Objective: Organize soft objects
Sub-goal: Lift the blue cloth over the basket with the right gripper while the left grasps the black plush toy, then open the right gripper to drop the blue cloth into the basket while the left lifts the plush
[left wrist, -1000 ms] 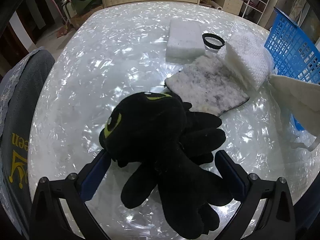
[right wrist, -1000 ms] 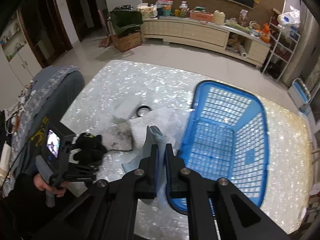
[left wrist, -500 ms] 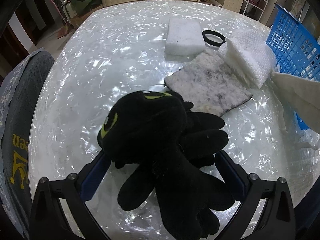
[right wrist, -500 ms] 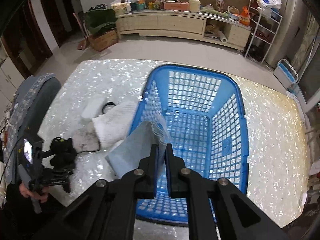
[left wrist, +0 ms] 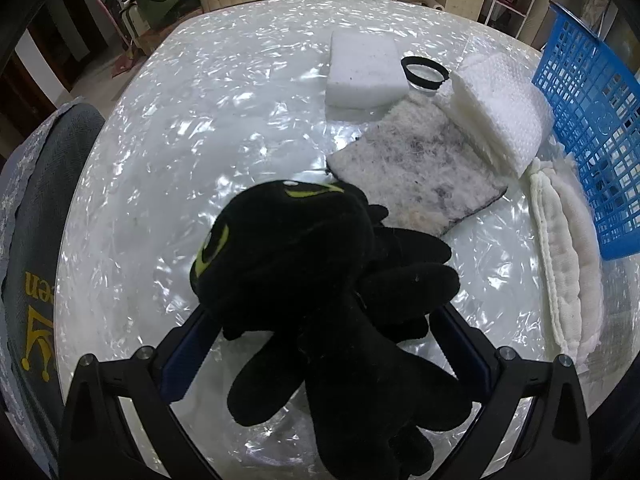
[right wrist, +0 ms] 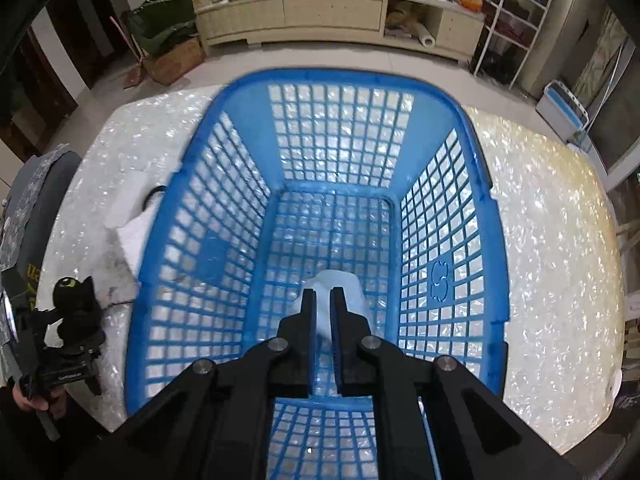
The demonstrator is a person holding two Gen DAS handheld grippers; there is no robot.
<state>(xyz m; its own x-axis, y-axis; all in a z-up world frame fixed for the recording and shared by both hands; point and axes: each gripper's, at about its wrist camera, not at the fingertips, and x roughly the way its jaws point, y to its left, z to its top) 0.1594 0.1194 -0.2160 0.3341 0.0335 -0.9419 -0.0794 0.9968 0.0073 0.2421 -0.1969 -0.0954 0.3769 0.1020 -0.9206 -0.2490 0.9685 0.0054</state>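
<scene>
Right wrist view: right gripper (right wrist: 323, 294) poised over the blue basket (right wrist: 486, 184), jaws nearly closed on a pale cloth (right wrist: 340, 286) that hangs between them, just above the mesh floor. Basket otherwise bare inside, pearly table (right wrist: 560, 220) showing through the grid. Far left, beyond the basket wall, left gripper (right wrist: 70, 344) carrying the black plush toy (right wrist: 74, 300).

Left wrist view: left gripper (left wrist: 320, 330) spread wide around the black plush toy (left wrist: 320, 280), blue pads against its flanks, head with yellow-green eye pointing forward, limbs dangling toward the camera. Whether the plush is lifted or resting on the table (left wrist: 200, 120) hard to tell from this angle. Ahead, on the tabletop: white foam block (left wrist: 362, 70), black ring (left wrist: 424, 74) just beside it, grey felt pad (left wrist: 416, 172) lying flat, folded white bubble wrap (left wrist: 500, 108) overlapping the pad's far right edge. Along the right, long cream cloth (left wrist: 568, 264) stretched beside the blue basket (left wrist: 592, 120), close to its wall, possibly touching. All four soft items and the ring outside the basket. Grey chair back (left wrist: 36, 216) with yellow lettering at the left edge of the table.
</scene>
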